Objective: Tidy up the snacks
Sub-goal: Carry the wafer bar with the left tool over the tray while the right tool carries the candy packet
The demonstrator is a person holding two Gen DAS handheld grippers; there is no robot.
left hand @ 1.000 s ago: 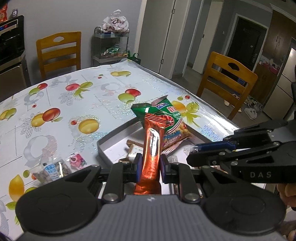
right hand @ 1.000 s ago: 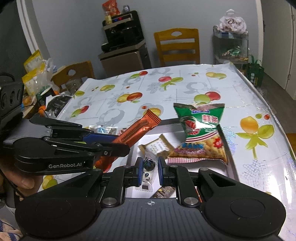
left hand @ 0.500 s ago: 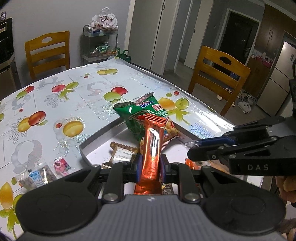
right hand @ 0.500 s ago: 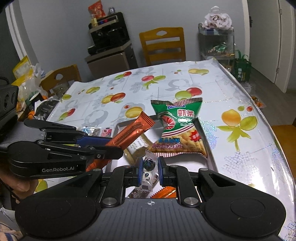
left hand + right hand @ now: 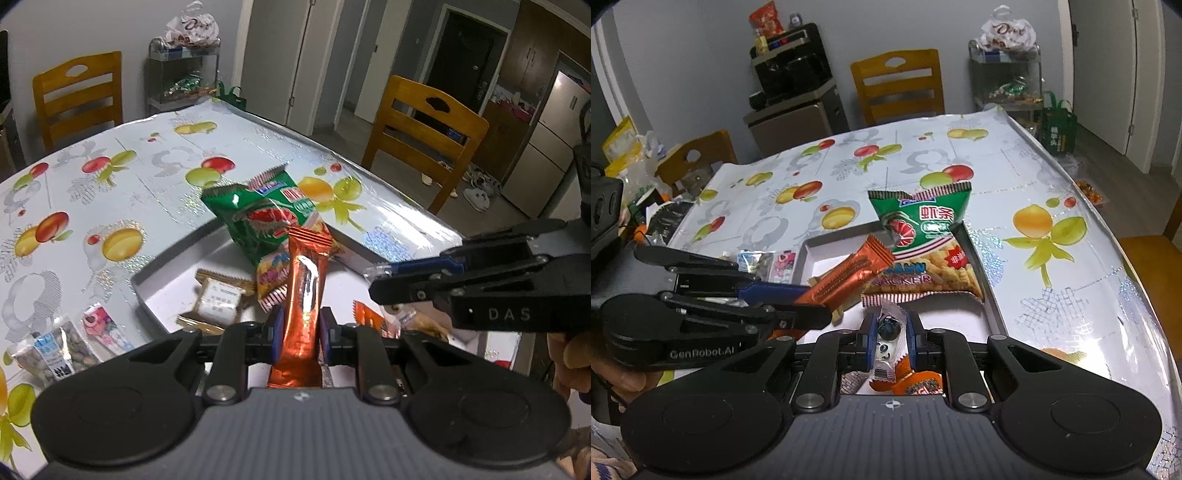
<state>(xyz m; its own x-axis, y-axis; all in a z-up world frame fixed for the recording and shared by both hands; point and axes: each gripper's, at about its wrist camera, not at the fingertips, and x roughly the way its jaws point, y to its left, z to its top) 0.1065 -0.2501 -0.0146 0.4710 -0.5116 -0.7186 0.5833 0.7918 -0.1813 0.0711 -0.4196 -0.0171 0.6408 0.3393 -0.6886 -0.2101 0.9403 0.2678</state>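
My left gripper [image 5: 301,325] is shut on an orange foil snack bar [image 5: 304,291] and holds it above the white tray [image 5: 166,284]. The bar also shows in the right wrist view [image 5: 849,277]. My right gripper [image 5: 888,336] is shut on a small clear-wrapped candy [image 5: 886,343] over the tray's near part [image 5: 820,264]. A green prawn cracker bag [image 5: 923,236] leans on the tray's far rim. A gold-edged biscuit pack [image 5: 218,299] lies in the tray.
Two small snack packets [image 5: 51,347] lie on the fruit-print tablecloth left of the tray. Wooden chairs [image 5: 421,125] stand around the table. A wire shelf with bags [image 5: 1008,70] stands against the back wall. The table edge [image 5: 1108,229] runs along the right.
Both grippers have moved a little further over the tray with their snacks still held. The tray and cracker bag now sit closer in both views.
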